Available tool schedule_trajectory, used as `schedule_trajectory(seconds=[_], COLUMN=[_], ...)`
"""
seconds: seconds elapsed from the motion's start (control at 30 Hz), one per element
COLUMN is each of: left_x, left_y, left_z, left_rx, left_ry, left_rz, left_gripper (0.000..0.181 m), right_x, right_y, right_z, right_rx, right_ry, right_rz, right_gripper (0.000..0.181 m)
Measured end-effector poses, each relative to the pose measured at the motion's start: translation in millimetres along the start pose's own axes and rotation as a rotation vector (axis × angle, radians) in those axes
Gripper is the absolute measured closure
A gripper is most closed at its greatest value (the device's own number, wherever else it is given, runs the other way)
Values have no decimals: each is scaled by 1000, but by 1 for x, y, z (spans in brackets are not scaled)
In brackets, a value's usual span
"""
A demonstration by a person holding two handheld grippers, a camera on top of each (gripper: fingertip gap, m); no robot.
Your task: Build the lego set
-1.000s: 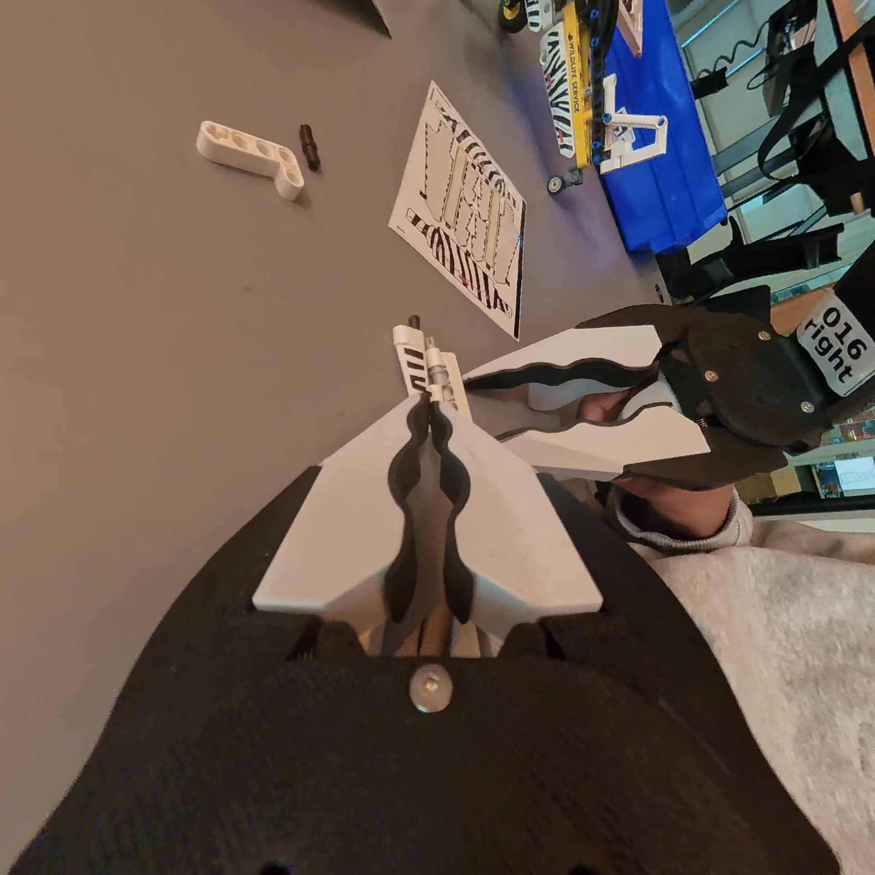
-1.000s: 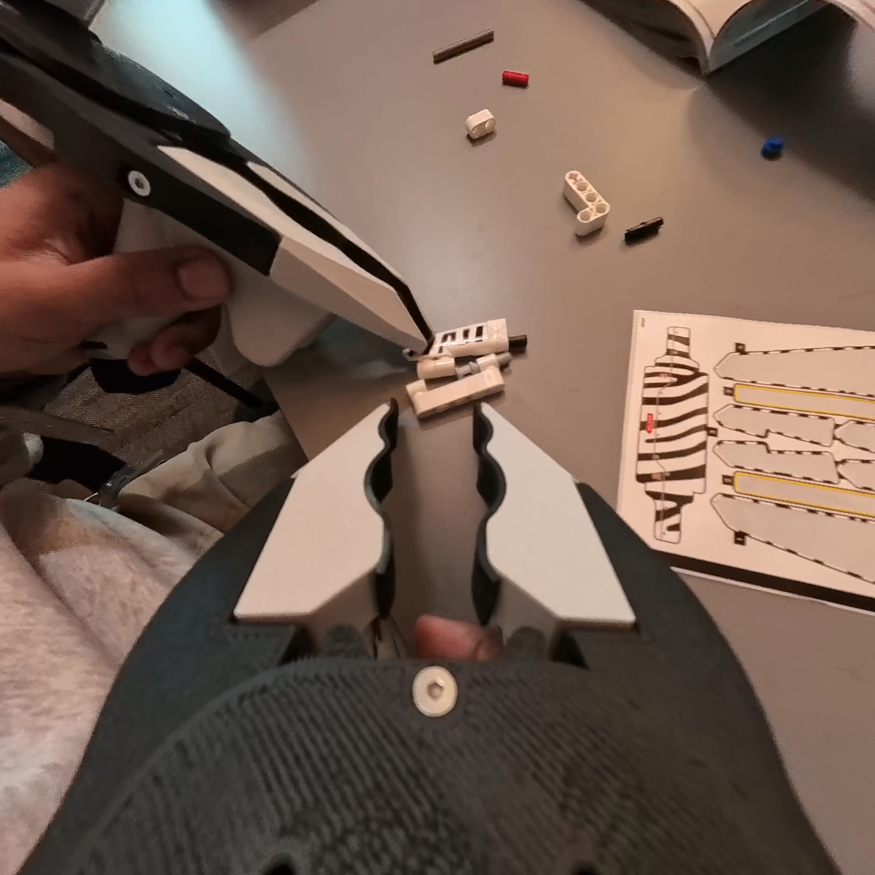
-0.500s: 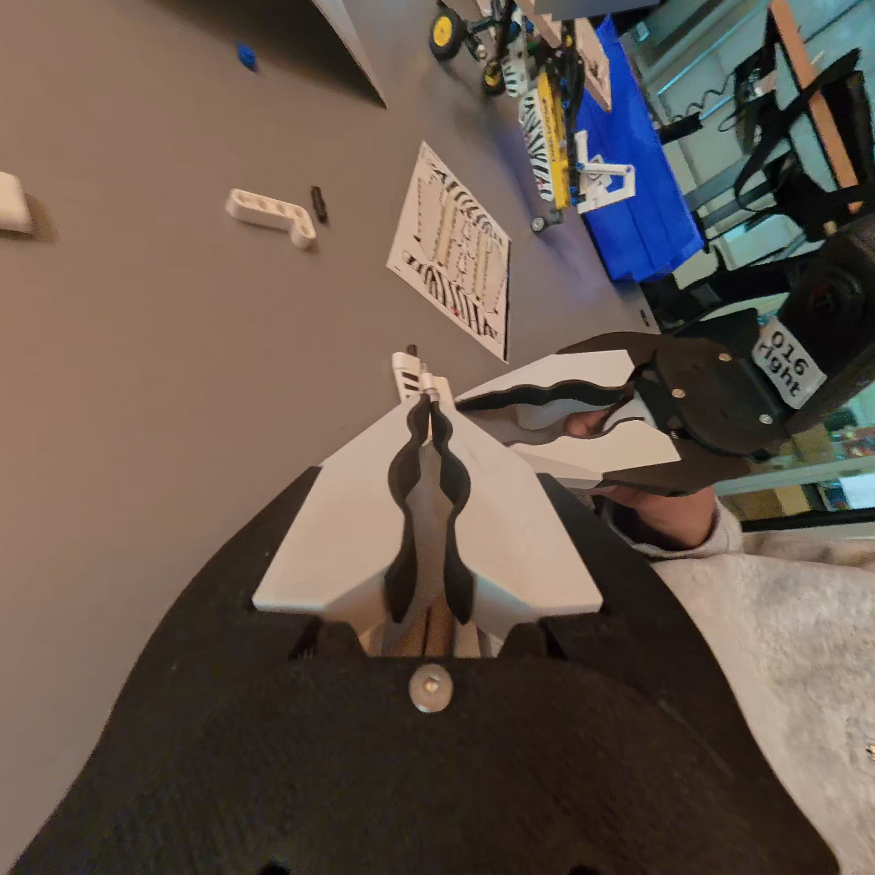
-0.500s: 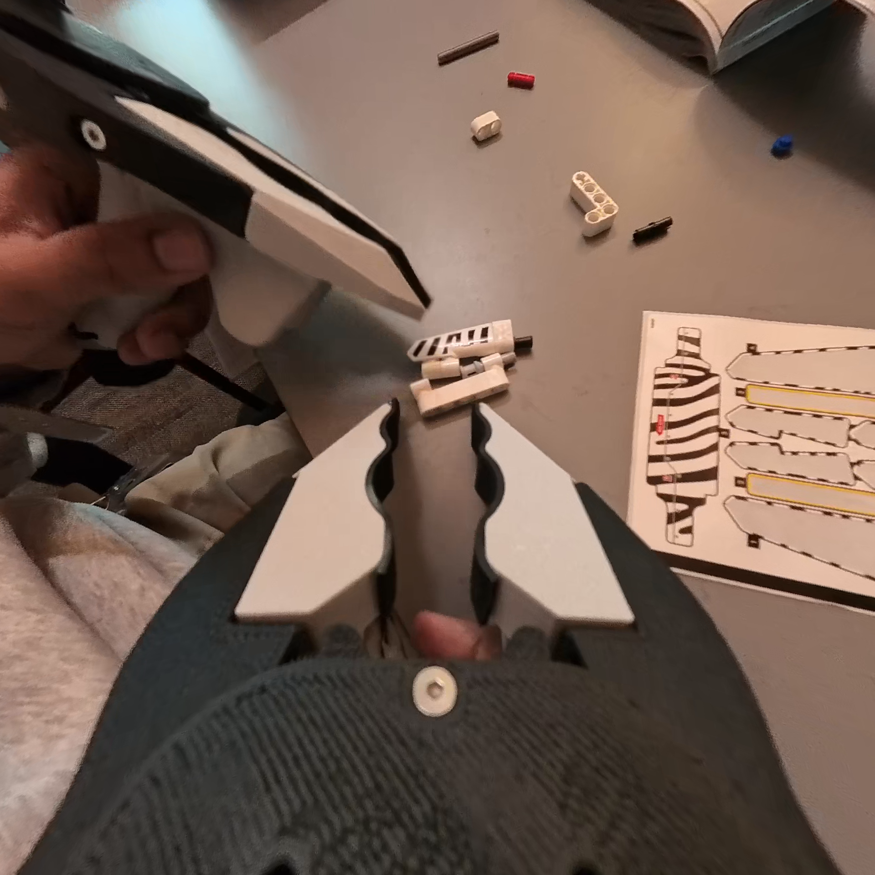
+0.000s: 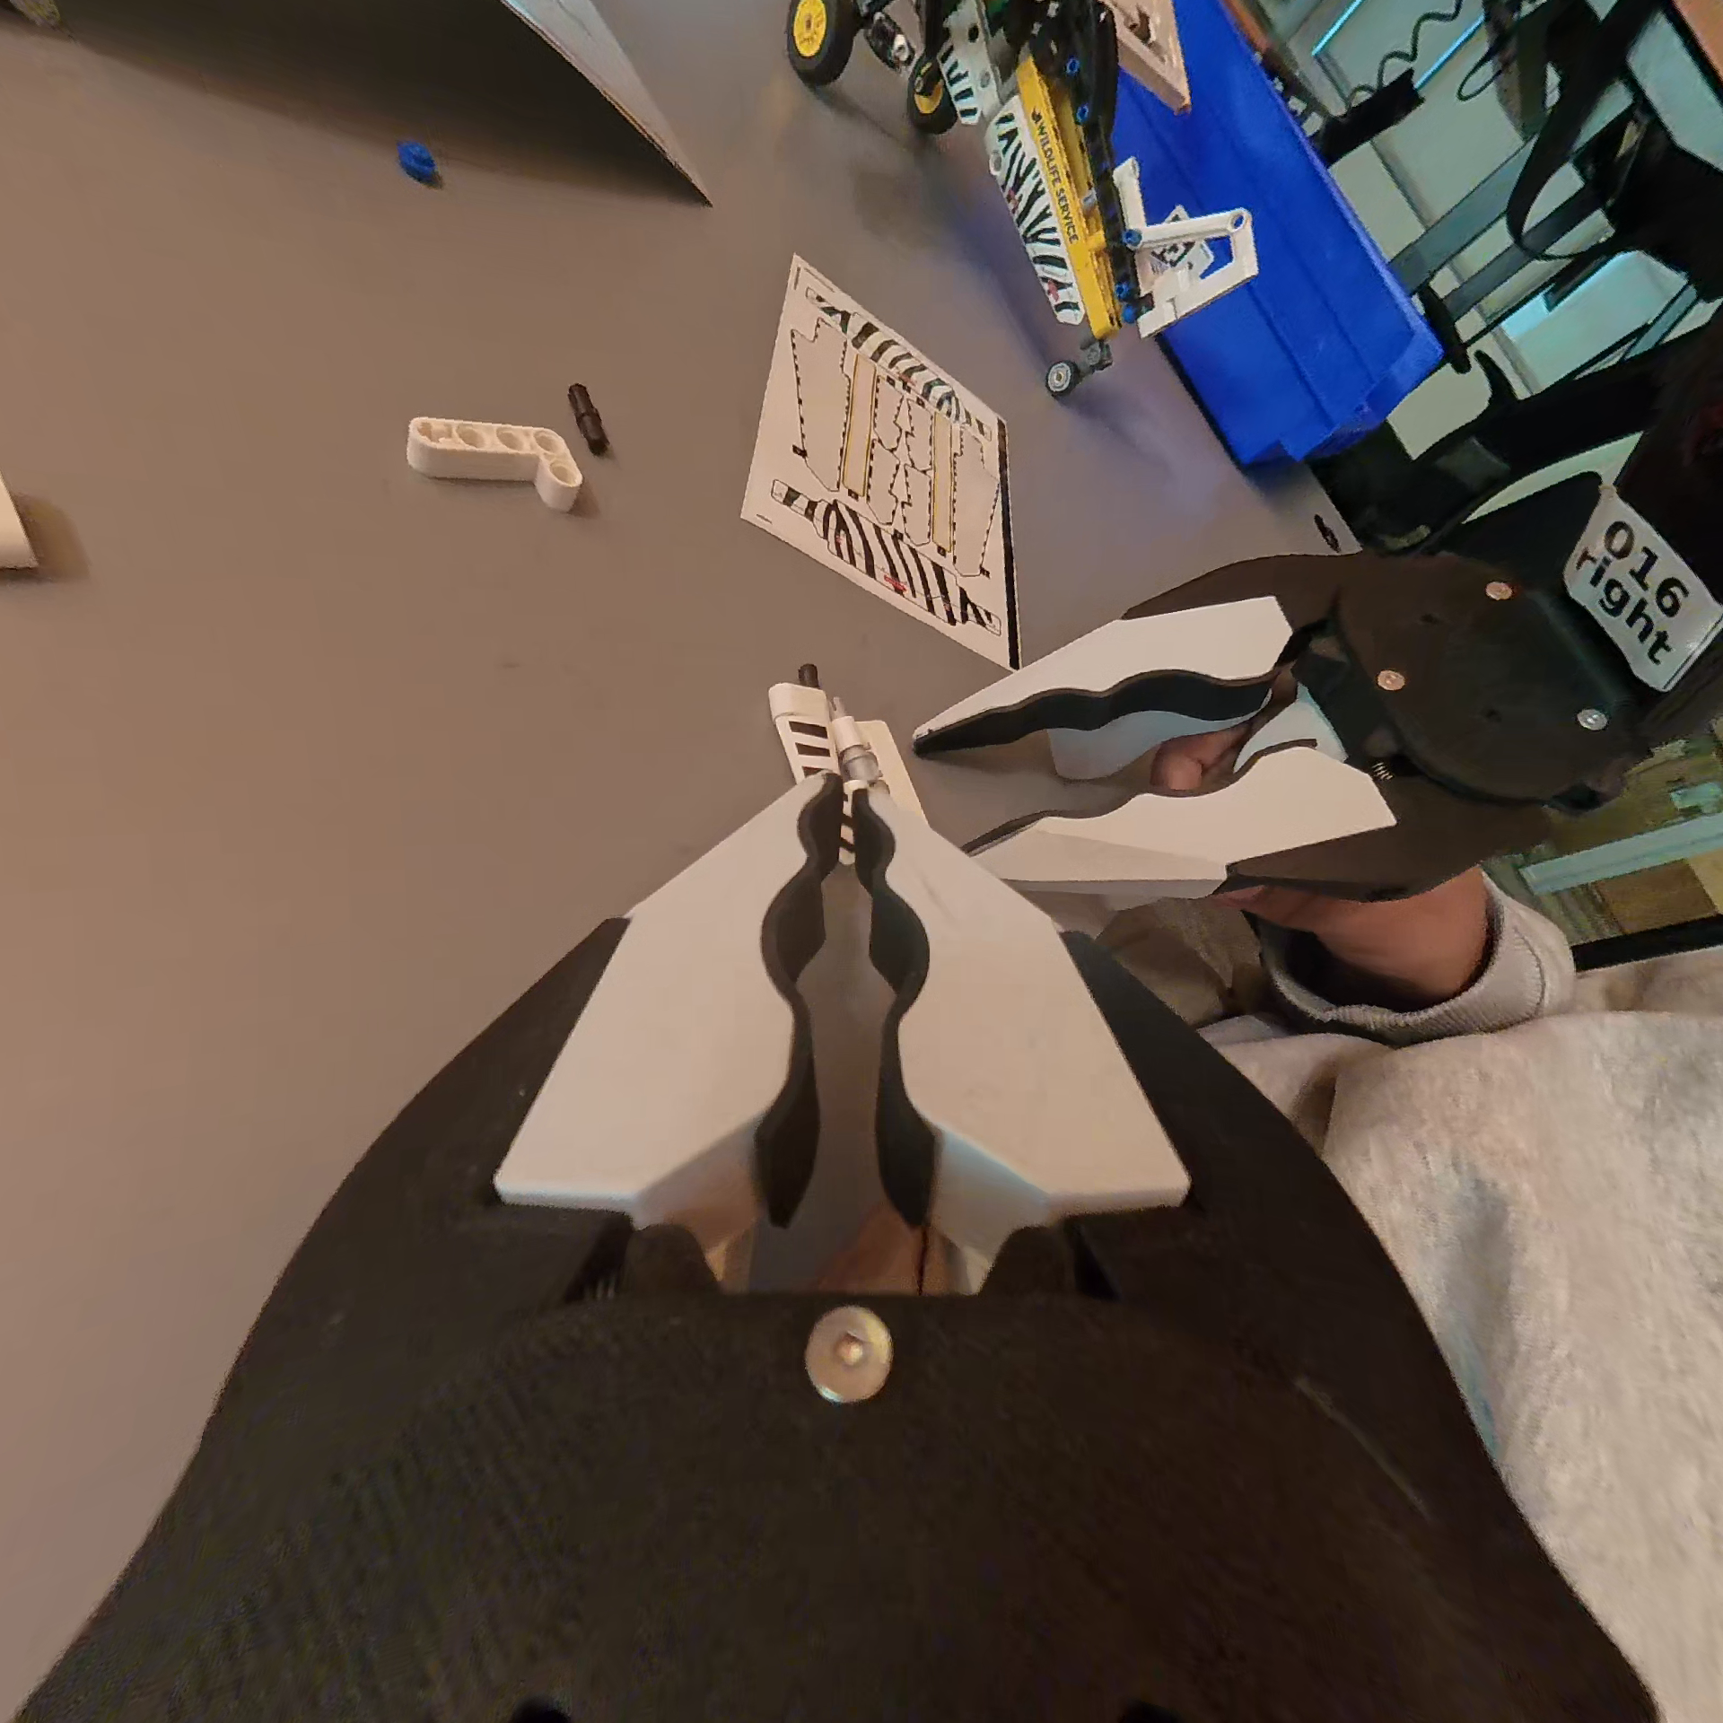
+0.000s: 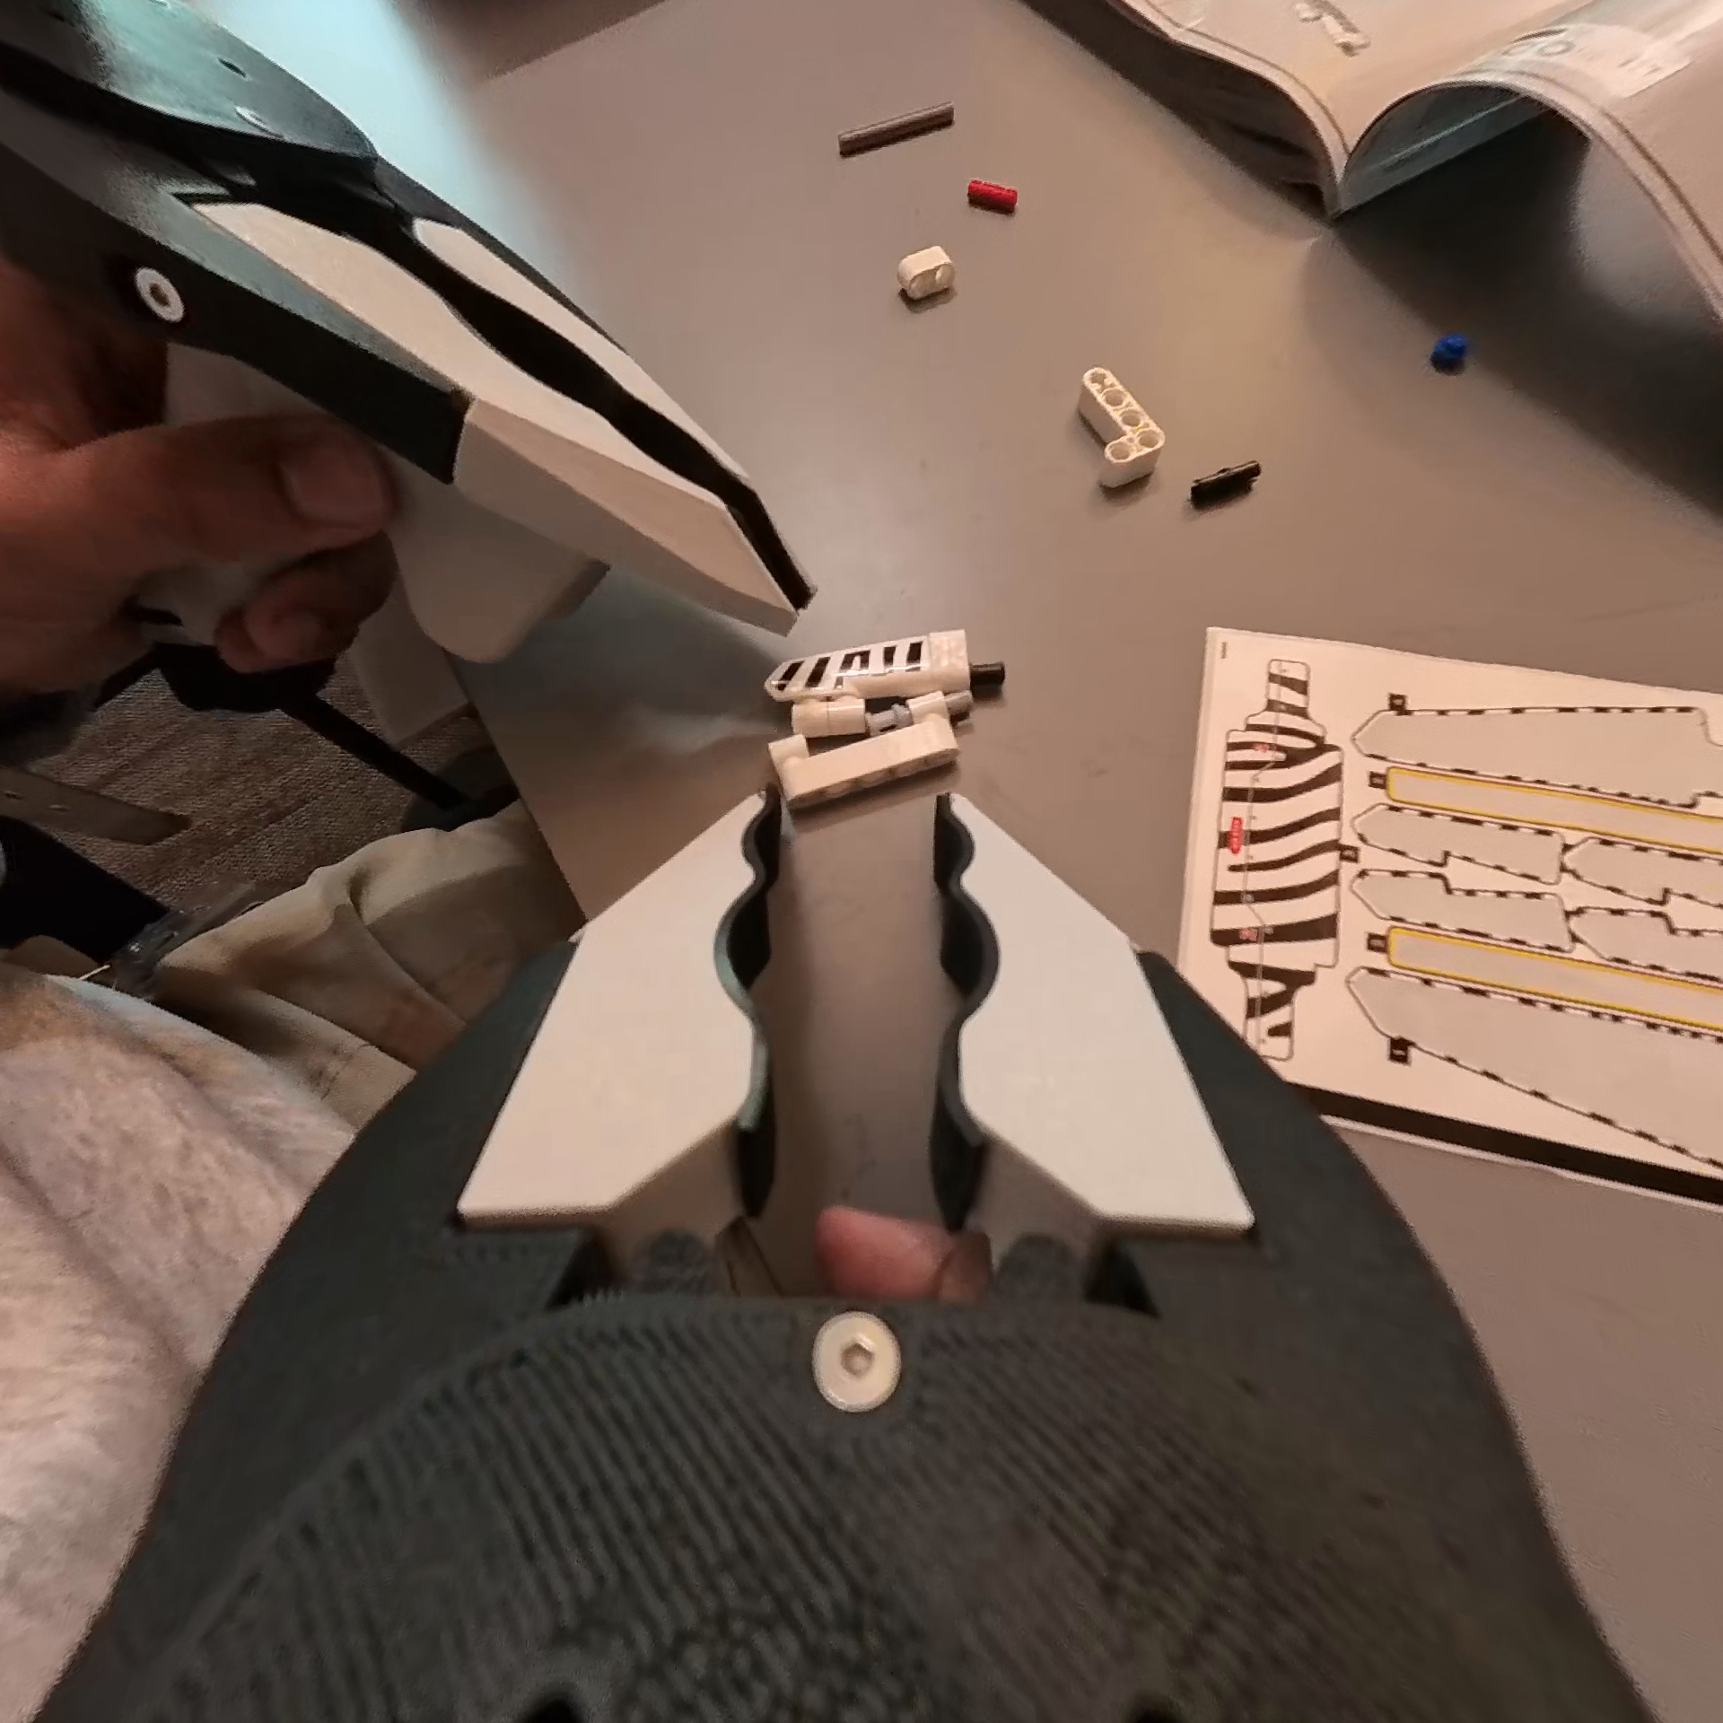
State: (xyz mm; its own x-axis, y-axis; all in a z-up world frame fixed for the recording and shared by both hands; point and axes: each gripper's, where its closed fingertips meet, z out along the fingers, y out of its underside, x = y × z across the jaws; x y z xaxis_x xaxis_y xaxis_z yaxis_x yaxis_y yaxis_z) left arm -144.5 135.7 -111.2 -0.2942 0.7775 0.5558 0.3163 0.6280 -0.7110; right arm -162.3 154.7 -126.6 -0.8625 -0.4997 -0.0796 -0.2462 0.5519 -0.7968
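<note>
Right hand-held gripper (image 5: 942,792) bears a printed label (image 5: 1646,604).

A smooth grey surface (image 5: 280,746) fills most of both views, softly lit, with a blue bin (image 5: 1287,308) at its far edge and dark chair frames (image 5: 1585,140) beyond it.
</note>
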Motion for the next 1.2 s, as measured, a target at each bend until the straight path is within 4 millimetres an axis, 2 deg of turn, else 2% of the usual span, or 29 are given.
schedule_trajectory(seconds=[0.77, 0.93, 1.0, 1.07, 1.2], left_x=[-1, -6, -6, -2, 10], left_y=[2, 1, 0, -2, -15], left_z=[2, 2, 2, 2, -5], left_rx=[-1, 5, 14, 25, 80], left_ry=[0, -40, -44, -25, 16], left_rz=[6, 1, -12, -3, 116], left_gripper=[178, 174, 166, 151, 127], right_x=[-1, -5, -7, -11, -23], right_y=[1, 3, 5, 6, 0], right_z=[0, 0, 1, 0, -6], right_rx=[10, -1, -19, -26, -4], right_ry=[-8, -33, -48, -91, -228], right_rz=[-16, -49, -73, -73, -36], right_gripper=[144, 138, 132, 126, 126])
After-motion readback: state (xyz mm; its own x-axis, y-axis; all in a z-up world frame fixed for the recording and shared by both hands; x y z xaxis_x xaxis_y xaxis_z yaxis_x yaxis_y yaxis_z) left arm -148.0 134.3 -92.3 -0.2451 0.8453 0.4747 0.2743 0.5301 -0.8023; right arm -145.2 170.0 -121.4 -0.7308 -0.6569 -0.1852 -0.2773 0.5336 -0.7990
